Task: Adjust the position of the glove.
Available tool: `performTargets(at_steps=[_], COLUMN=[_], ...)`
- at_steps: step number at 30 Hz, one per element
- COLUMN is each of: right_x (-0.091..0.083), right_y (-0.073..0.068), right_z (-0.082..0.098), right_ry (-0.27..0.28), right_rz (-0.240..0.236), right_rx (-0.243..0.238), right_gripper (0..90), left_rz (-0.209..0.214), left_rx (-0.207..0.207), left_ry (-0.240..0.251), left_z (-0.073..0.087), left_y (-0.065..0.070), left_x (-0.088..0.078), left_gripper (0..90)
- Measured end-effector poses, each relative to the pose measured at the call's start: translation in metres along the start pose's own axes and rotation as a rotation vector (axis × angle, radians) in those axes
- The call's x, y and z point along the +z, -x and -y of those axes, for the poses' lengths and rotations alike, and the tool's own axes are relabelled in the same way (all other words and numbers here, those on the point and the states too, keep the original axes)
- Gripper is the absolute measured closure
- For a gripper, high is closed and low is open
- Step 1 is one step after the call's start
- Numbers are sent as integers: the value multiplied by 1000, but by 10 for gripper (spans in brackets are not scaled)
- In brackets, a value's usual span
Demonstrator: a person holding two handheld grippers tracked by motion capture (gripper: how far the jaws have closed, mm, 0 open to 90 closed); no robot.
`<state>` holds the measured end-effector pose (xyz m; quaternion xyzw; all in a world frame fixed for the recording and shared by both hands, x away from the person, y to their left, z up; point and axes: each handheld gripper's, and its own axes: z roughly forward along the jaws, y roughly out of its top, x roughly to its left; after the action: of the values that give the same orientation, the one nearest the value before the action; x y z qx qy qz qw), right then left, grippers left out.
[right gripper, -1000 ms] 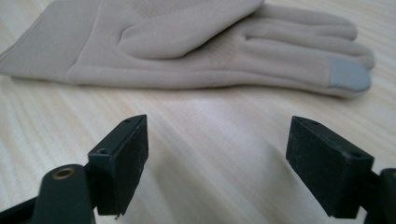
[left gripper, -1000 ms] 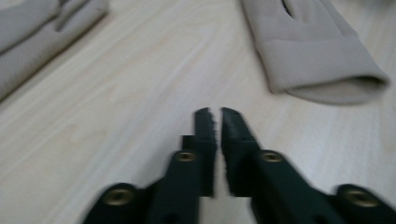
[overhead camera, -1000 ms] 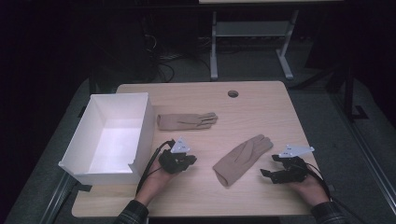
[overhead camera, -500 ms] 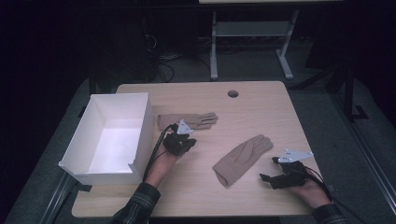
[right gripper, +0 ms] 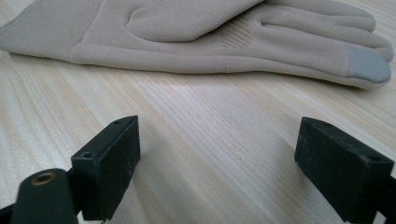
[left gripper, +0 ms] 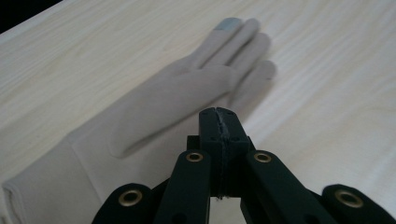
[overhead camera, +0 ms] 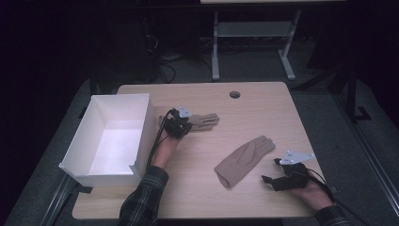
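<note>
The left claw (overhead camera: 181, 123) is now hovering over the cuff end of the far glove (overhead camera: 203, 120), having travelled from the near middle of the worktop (overhead camera: 263, 101) up toward twelve o'clock since a second ago; its jaws are pressed fully together with nothing between them, as the left gripper view is showing, with the glove (left gripper: 154, 112) lying flat just beyond the tips, fingers pointing away. That glove is lying beside the white box (overhead camera: 110, 139), at about three o'clock from it, fingers pointing toward three o'clock. The right claw (overhead camera: 273, 181) is resting where it was, at the near right corner, and its jaws have just been opening wider and are now standing wide apart with only bare wood between them. The second glove (overhead camera: 242, 157) is lying unmoved at the worktop's middle, near the right claw at about ten o'clock from it, not touching; the right gripper view is showing it (right gripper: 224, 32) just ahead of the open jaws.
</note>
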<state>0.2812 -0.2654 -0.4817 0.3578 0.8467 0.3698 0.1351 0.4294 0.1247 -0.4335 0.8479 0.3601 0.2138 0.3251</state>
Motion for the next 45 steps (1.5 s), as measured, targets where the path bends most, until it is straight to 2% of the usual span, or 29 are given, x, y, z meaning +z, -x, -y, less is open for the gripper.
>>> performTargets(at_steps=[1,8,10,14,19,27,31,36,38,41,45], right_x=[0,0,0,0,0,0,0,0,0,0,0], right_y=[0,0,0,0,0,0,0,0,0,0,0], right_z=[0,0,0,0,0,0,0,0,0,0,0], right_ry=[1,0,0,0,0,-1,-1,0,0,0,-1], right_rz=[0,0,0,1,1,1,1,1,1,1,1], right_rx=[3,4,4,7,7,8,7,7,7,7,7], right_gripper=[135,135,135,135,135,135,135,135,135,136,135], left_rz=[-8,-27,-12,14,59,142,170,206,197,185,146], left_rx=[2,-13,-12,-33,-45,-39,-28,-24,-5,-15,-20], left_ry=[4,-62,-95,-79,-78,-54,-45,-37,-25,14,19], left_z=[0,4,7,8,5,-4,-8,-11,-12,-16,-16], left_y=[-2,-9,-7,-4,12,46,61,70,68,60,43], left_x=[3,24,30,32,31,36,38,37,34,22,8], left_gripper=[898,898,898,898,899,898,898,898,897,897,898])
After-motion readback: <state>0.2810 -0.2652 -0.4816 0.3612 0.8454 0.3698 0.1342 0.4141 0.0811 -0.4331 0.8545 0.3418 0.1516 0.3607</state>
